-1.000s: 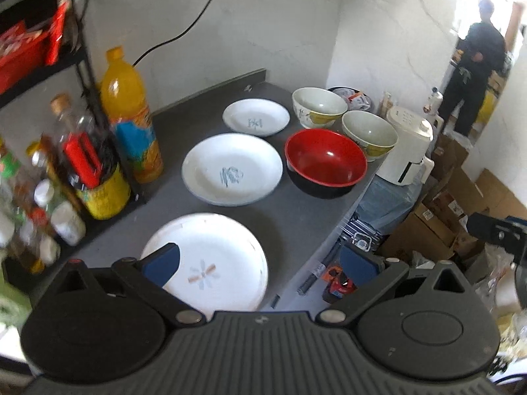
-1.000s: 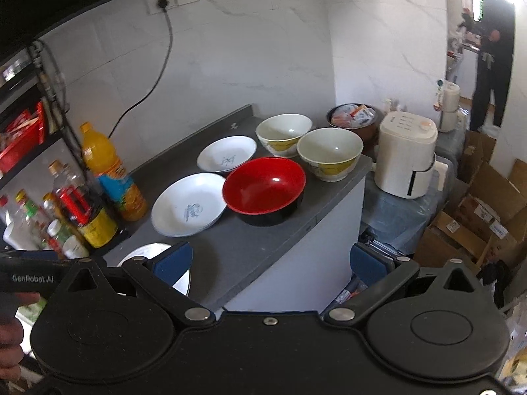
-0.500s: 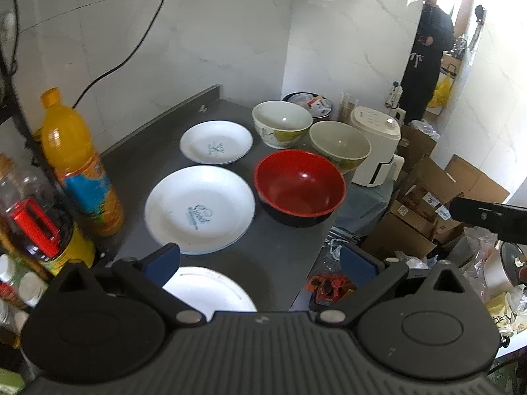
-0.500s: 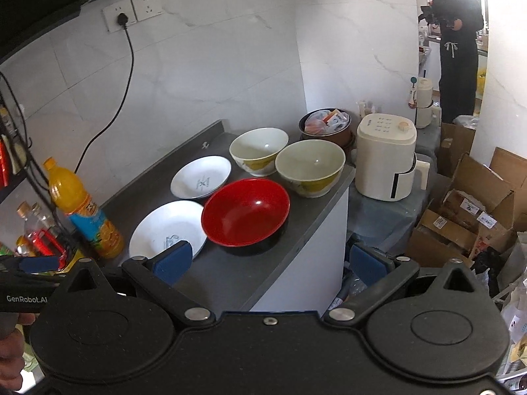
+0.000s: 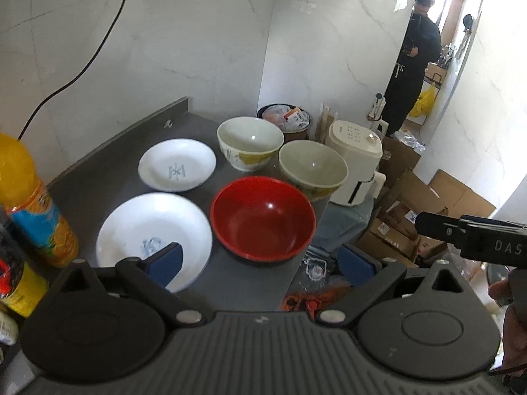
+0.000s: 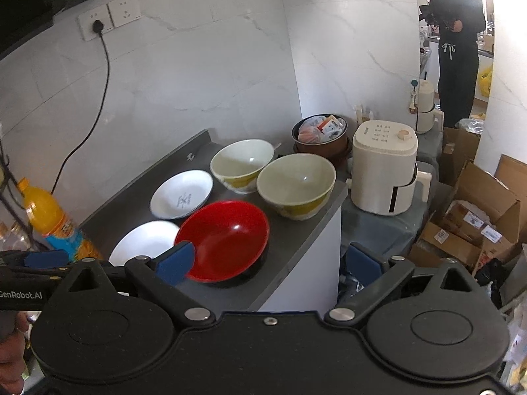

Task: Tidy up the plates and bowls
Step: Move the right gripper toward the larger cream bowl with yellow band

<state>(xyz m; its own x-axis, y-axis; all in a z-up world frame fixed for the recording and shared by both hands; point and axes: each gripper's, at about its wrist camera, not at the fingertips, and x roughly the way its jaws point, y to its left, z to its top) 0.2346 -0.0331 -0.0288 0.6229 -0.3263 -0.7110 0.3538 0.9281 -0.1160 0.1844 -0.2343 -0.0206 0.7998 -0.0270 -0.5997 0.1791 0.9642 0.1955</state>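
Both claws are up over the near end of the grey counter (image 5: 98, 177), and both are spread wide with nothing between their pads. The left claw (image 5: 260, 260) hangs with the red bowl (image 5: 262, 219) straight ahead of it; its left pad overlaps the big plate (image 5: 148, 227) in view, its right pad sits out past the counter edge. Beyond the red bowl stand two cream bowls, the far bowl (image 5: 250, 141) and the right bowl (image 5: 313, 168), side by side. The small plate (image 5: 177, 164) lies ahead and to the left. The right claw (image 6: 270, 263) looks on from further right, its left pad in front of the red bowl's rim. An orange bottle (image 5: 29, 197) stands off to the left.
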